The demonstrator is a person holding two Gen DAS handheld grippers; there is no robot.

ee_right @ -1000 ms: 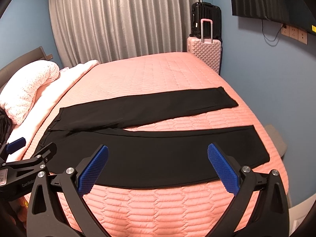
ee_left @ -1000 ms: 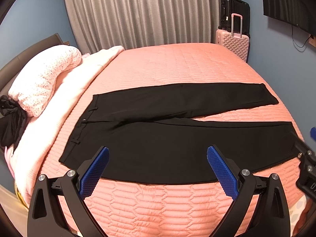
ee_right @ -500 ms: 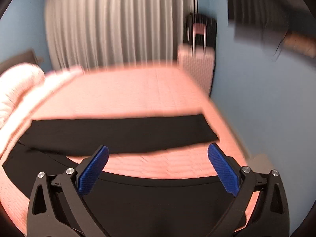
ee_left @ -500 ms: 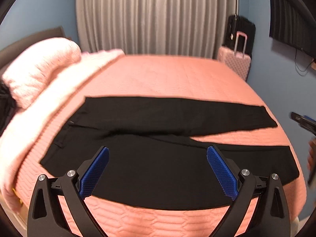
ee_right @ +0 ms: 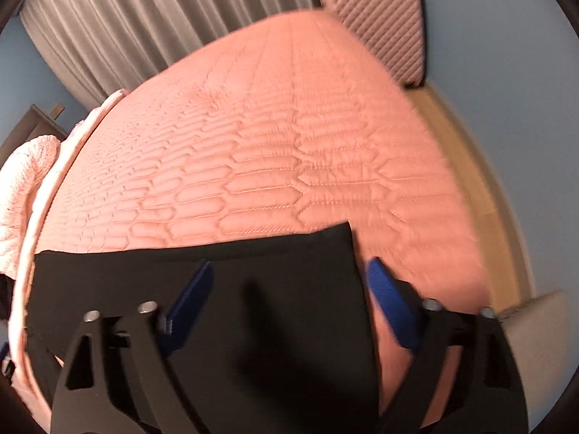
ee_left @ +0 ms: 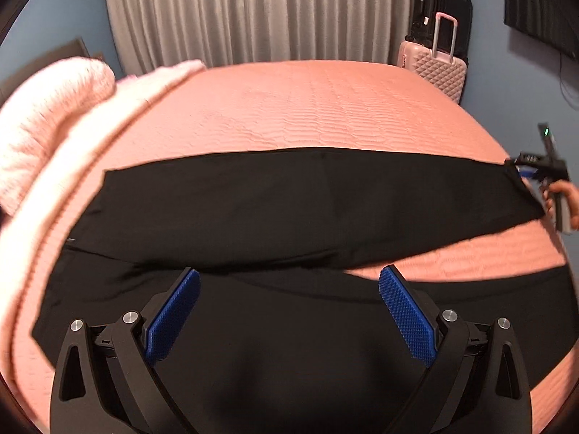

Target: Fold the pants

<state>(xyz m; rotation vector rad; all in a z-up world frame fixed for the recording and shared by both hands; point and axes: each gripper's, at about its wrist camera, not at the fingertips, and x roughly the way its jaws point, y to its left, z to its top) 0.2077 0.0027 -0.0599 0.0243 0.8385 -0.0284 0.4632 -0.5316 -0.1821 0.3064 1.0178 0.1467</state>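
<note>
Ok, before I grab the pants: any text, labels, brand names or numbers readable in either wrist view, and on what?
None can be read.
black pants: no label or tag shows.
pink suitcase: no brand mark visible.
black suitcase: a small pale tag, too small to read.
right gripper: a green light, no legible writing.

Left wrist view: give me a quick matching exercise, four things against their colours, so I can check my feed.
Things:
1. pants
2. quilted bedspread
3. curtain
4. left gripper pads

Colours:
a. grey
b. blue
c. black
d. salmon pink

Pairs: 1-c, 2-d, 3-a, 4-b
</note>
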